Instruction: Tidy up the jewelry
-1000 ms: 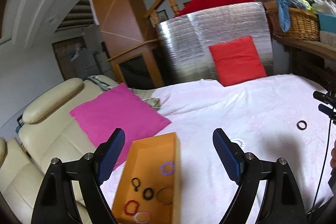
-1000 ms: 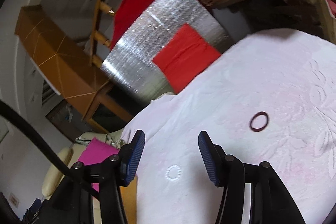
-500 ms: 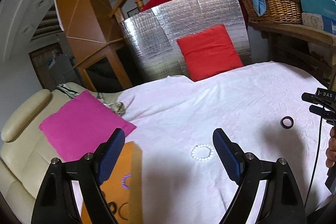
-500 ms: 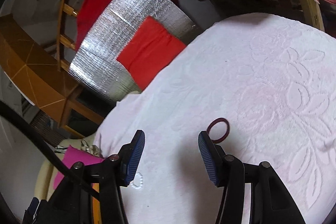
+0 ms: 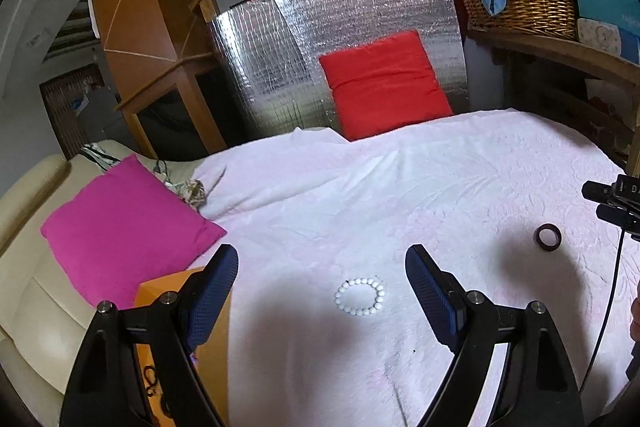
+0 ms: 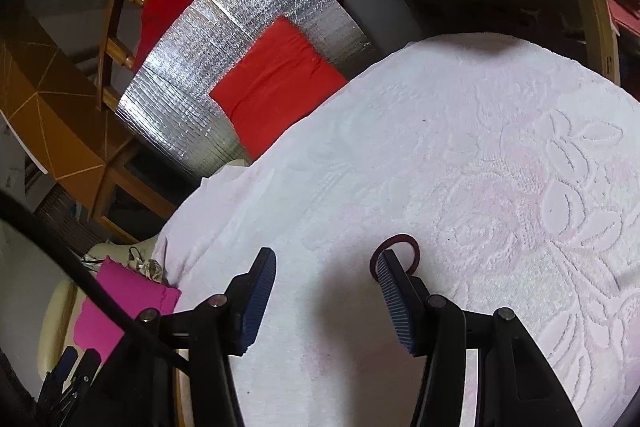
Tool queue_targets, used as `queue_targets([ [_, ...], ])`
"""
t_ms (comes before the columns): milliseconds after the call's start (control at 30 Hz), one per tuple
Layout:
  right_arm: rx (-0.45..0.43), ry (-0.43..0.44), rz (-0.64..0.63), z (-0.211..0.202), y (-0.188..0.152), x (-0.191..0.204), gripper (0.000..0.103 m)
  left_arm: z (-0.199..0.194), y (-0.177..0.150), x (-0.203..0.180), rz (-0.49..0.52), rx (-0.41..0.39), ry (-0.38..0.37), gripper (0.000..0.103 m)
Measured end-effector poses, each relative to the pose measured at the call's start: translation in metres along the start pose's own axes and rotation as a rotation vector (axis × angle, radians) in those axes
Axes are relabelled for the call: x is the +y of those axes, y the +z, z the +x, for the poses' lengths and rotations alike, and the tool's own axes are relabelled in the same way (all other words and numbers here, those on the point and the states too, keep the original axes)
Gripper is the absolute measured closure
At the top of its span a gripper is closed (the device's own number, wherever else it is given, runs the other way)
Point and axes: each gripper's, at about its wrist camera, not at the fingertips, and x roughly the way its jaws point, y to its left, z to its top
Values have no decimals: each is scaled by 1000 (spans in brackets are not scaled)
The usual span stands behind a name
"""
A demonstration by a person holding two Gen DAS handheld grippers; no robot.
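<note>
White embossed bedspread (image 5: 400,195) carries jewelry. White bead bracelet (image 5: 361,295) lies ahead, between fingers of left hand-held gripper (image 5: 320,291), jaws spread, empty. Dark ring (image 6: 395,254) partly behind right finger of right hand-held gripper (image 6: 326,291), spread, empty. Orange box (image 5: 218,343) behind left finger, holds small dark rings (image 5: 150,379).

Soft indoor light, dark shadows on the bedspread (image 5: 400,187), fisheye-bent edges.
</note>
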Motion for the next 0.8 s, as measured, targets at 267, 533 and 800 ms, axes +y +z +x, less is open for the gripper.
queue_targets([
  [267, 18, -33, -15, 15, 1, 2, 47, 37, -11, -3, -32, 57, -21, 17],
  [533, 31, -63, -35, 31, 0, 6, 47, 64, -22, -1, -49, 106, -30, 17],
  [800, 58, -102, -14, 42, 5, -8, 47, 116, -46, 12, -61, 258, -71, 17],
])
